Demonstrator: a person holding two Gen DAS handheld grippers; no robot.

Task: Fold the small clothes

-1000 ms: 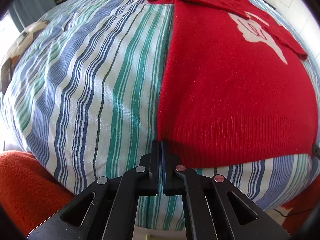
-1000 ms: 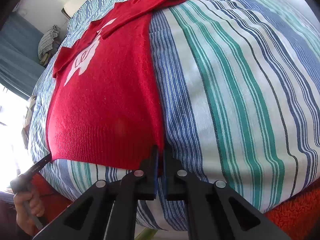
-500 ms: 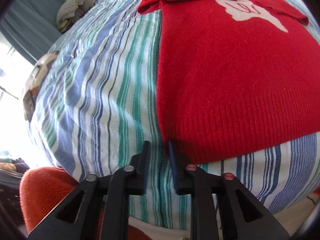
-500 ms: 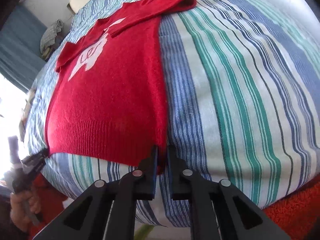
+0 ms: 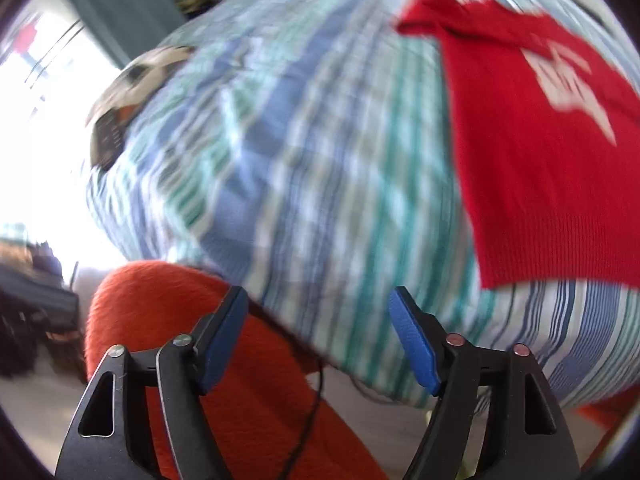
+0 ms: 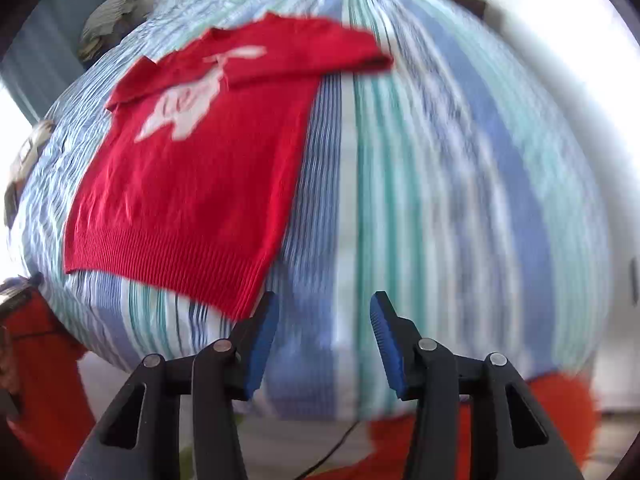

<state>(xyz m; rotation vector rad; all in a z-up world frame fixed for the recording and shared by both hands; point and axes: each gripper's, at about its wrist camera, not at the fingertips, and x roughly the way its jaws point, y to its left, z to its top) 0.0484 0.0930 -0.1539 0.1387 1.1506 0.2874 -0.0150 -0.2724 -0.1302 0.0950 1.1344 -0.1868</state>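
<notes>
Broadly, the striped bedcover (image 6: 460,184) fills both views and serves as the working surface; being wide, flat and soft, it lets a garment be spread out in full. An orange rug (image 5: 248,412) is seen on the floor below the near edge of the bed, with a thin dark cable lying across it.

Red sweater (image 6: 192,176): laid flat on the cover, front up, pale motif (image 6: 188,108) showing. Both sleeves appear to be folded across the chest, so the body reads as a neat rectangle; judged as a sleeve fold done, with a hem-to-collar fold remaining. The ribbed hem (image 6: 168,264) lies nearest the edge of the bed, presumably so that both lower corners can be reached from the standing side.

Left gripper (image 5: 316,340): jaws spread wide, nothing held between the blue pads (image 5: 412,344). It is aimed left of the sweater (image 5: 540,168), at the cover's edge and the rug, well apart from the hem's left corner.

Right gripper (image 6: 322,336): likewise released and empty. Its left pad (image 6: 262,336) sits just beside the hem's right corner; contact cannot be determined.

Motion blur is noted in both views. With both grippers empty, the garment is held in shape only by its own weight on the cover.

Small items at the bed's far side (a bundle of striped cloth (image 6: 108,12), a remote-like object (image 5: 106,140)) are too blurred to identify further.
</notes>
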